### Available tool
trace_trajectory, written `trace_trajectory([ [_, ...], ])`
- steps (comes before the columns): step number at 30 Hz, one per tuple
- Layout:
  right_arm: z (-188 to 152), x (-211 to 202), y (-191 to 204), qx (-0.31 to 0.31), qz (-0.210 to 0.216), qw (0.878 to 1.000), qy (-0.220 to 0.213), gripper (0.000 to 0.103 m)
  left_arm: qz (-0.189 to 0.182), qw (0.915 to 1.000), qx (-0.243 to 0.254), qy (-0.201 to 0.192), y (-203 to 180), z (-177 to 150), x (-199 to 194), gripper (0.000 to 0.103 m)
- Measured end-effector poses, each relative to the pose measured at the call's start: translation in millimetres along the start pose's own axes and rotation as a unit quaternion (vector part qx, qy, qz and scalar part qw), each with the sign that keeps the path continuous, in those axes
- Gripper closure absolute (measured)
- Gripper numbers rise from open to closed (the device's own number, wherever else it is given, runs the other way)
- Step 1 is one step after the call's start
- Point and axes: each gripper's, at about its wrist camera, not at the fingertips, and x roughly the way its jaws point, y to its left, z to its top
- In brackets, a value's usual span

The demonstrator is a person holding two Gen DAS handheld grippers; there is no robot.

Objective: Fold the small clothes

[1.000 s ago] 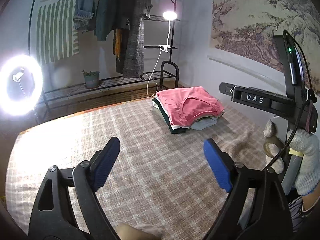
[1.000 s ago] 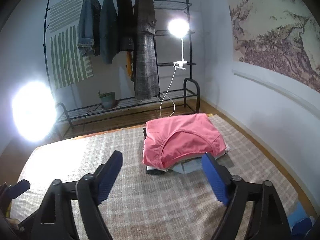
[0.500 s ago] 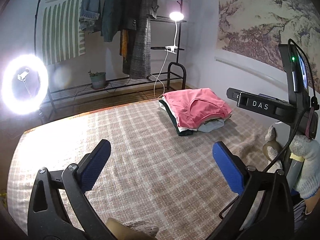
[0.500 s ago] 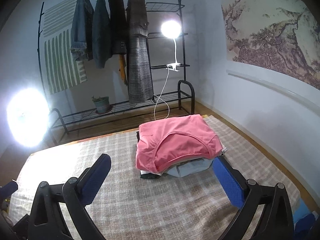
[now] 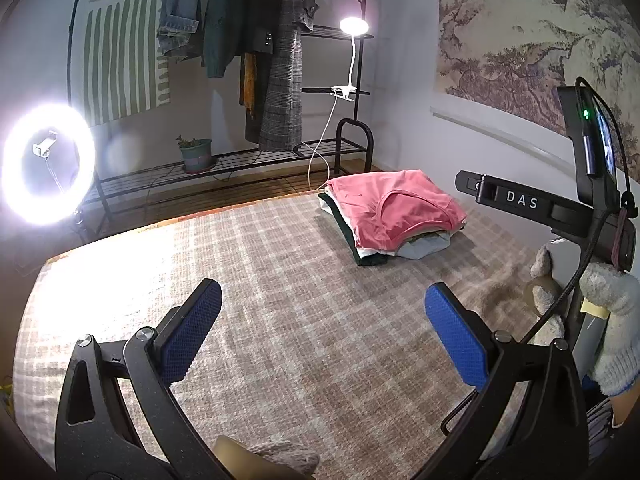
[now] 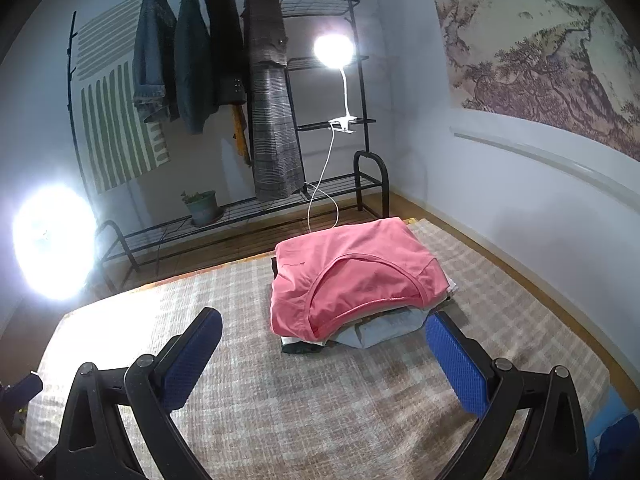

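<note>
A stack of folded clothes with a pink shirt [image 5: 394,208] on top lies at the far right of the plaid cloth [image 5: 280,320]. In the right wrist view the pink shirt [image 6: 352,276] is just ahead of my right gripper [image 6: 322,356]. My left gripper [image 5: 320,336] is open and empty above the bare cloth, well short of the stack. My right gripper is open and empty too. Its handle with the DAS label [image 5: 520,200] and a gloved hand [image 5: 612,320] show at the right of the left wrist view.
A black clothes rack [image 6: 248,92] with hanging coats stands at the back wall. A ring light [image 5: 48,164] glows at the left. A clip lamp [image 5: 354,26] shines on the rack. A potted plant [image 5: 196,154] sits on the rack's low shelf. A wall is close on the right.
Both grippers have opened wider and drawn back a little from the stack. The pink shirt lies still on top of the stack.
</note>
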Motion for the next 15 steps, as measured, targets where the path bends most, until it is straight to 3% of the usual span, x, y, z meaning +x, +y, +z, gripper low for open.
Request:
trace_trajectory([
  [15, -3.3, 1.6, 0.9, 0.0, -0.004, 1.0, 0.002, 0.0, 0.004, 1.0, -0.003, -0.008, 0.0, 0.7, -4.7, 0.0],
])
